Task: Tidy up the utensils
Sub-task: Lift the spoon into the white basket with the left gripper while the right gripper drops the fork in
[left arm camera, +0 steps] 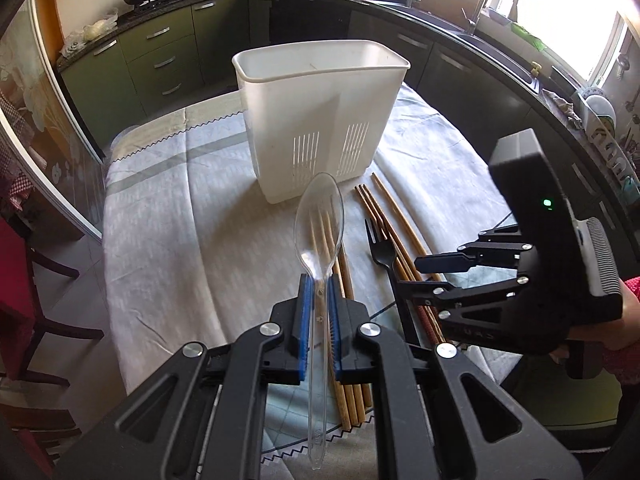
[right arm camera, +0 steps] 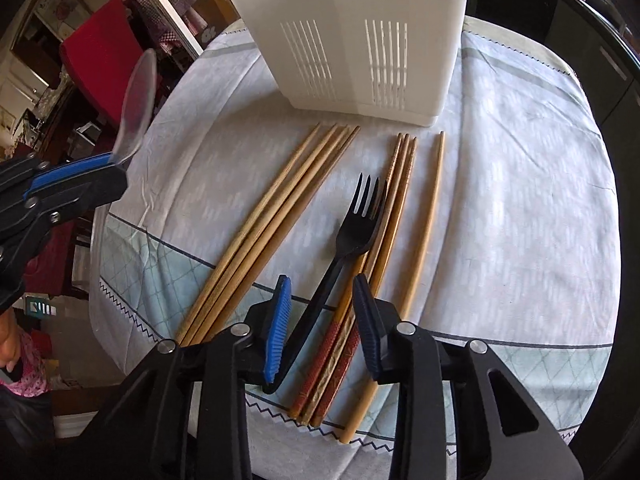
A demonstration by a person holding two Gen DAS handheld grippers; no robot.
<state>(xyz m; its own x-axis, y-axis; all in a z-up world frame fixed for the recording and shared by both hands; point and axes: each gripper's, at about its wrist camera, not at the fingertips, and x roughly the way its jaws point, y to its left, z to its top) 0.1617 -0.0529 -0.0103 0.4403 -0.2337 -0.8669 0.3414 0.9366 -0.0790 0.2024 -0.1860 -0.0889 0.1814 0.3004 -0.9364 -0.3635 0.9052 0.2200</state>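
Nothing visible in the white holder yet; its far end is hidden.
The left gripper is clamped on the clear spoon; the right gripper stands apart around the black fork, with chopsticks on the table.

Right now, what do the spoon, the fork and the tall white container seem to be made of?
Spoon: likely clear plastic, glossy; the chopsticks show through its bowl.
Fork: probably black plastic, smooth and slightly shiny, moulded in one piece.
Container: seemingly white plastic, matt and slightly translucent, with slots in its wall.
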